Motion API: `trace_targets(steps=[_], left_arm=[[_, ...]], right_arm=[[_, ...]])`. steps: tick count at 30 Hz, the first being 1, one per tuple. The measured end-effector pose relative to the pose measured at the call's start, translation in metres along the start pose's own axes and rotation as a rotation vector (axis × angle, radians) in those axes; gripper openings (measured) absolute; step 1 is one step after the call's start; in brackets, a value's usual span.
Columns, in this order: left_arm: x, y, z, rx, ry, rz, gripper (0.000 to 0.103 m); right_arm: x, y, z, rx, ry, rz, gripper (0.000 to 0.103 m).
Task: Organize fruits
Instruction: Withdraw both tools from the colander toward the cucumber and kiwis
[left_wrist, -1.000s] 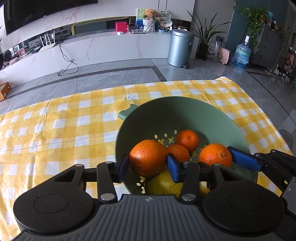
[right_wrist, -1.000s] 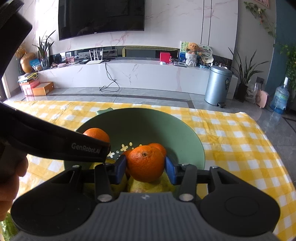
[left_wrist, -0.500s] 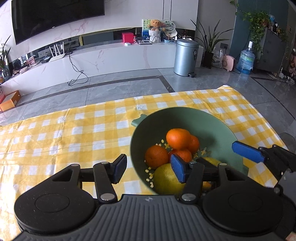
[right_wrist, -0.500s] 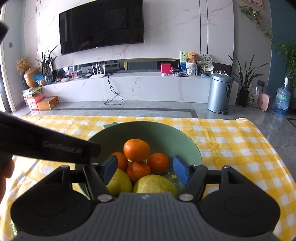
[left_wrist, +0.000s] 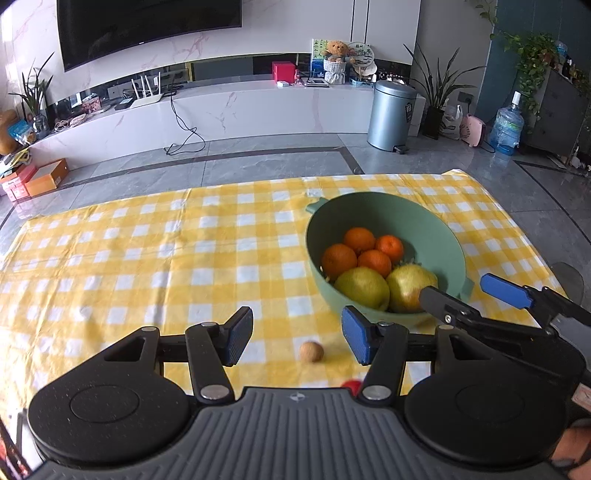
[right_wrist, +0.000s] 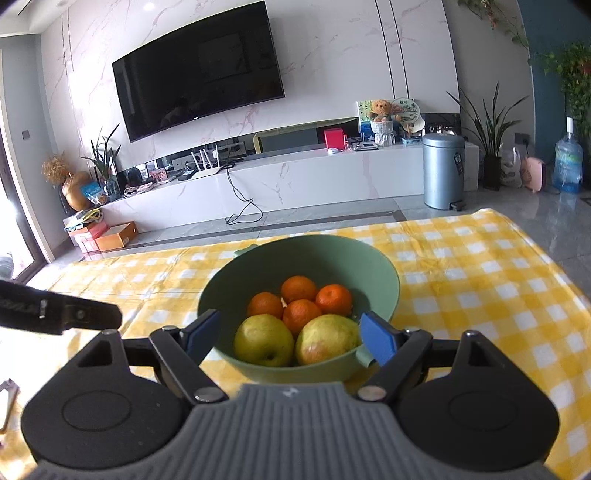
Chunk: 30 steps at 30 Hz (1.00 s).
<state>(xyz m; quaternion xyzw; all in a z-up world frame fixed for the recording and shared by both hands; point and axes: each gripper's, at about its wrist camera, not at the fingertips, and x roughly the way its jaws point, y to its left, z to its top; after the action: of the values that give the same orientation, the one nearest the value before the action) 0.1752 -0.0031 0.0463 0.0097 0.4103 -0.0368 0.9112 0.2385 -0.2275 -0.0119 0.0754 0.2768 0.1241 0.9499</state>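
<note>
Both your left gripper (left_wrist: 297, 339) and right gripper (right_wrist: 290, 334) are empty, fingers parted, the right's just opening. Oranges (left_wrist: 360, 239) sit in the green bowl (left_wrist: 448, 236), centre right; next, the small brown fruit (left_wrist: 311, 351) at lower centre.

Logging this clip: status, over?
Both grippers open, empty, right just opened. Six fruits in green bowl. Small brown fruit loose on cloth.

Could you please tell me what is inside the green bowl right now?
The green bowl holds four oranges at the back and two larger yellow-green fruits in front. Whatever lies beneath the pile, on the bowl's floor, is mostly covered.
</note>
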Motion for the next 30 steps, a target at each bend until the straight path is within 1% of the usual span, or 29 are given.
trace_targets(steps=[5,8,11,13,16,19,22,24,27,29,30], left_arm=[[-0.021,0.006,-0.022,-0.008,0.011,0.006,0.065],[-0.027,0.007,-0.036,-0.01,0.032,0.002,0.065],[-0.031,0.009,-0.051,-0.008,0.052,-0.007,0.065],[-0.034,0.012,-0.062,-0.026,0.066,-0.017,0.065],[-0.034,0.019,-0.078,-0.075,0.103,-0.034,0.065],[-0.03,0.027,-0.092,-0.128,0.135,-0.032,0.065],[-0.024,0.037,-0.103,-0.225,0.153,-0.036,0.065],[-0.018,0.044,-0.109,-0.302,0.157,-0.04,0.065],[-0.007,0.052,-0.117,-0.4,0.166,-0.049,0.065],[-0.001,0.056,-0.121,-0.458,0.163,-0.05,0.065],[0.002,0.058,-0.122,-0.478,0.165,-0.051,0.065]], right_arm=[[-0.017,0.01,-0.019,-0.001,0.029,0.039,0.082],[-0.024,0.011,-0.032,0.01,0.074,0.067,0.082],[-0.029,0.012,-0.045,0.046,0.131,0.099,0.082],[-0.034,0.013,-0.051,0.063,0.15,0.115,0.082],[-0.042,0.02,-0.058,0.057,0.16,0.119,0.082],[-0.047,0.025,-0.066,0.054,0.174,0.126,0.082],[-0.05,0.027,-0.072,0.061,0.202,0.145,0.079],[-0.049,0.031,-0.074,0.048,0.222,0.15,0.073],[-0.047,0.04,-0.079,-0.003,0.24,0.146,0.063],[-0.044,0.044,-0.081,-0.028,0.247,0.137,0.059],[-0.042,0.045,-0.081,-0.037,0.255,0.138,0.054]])
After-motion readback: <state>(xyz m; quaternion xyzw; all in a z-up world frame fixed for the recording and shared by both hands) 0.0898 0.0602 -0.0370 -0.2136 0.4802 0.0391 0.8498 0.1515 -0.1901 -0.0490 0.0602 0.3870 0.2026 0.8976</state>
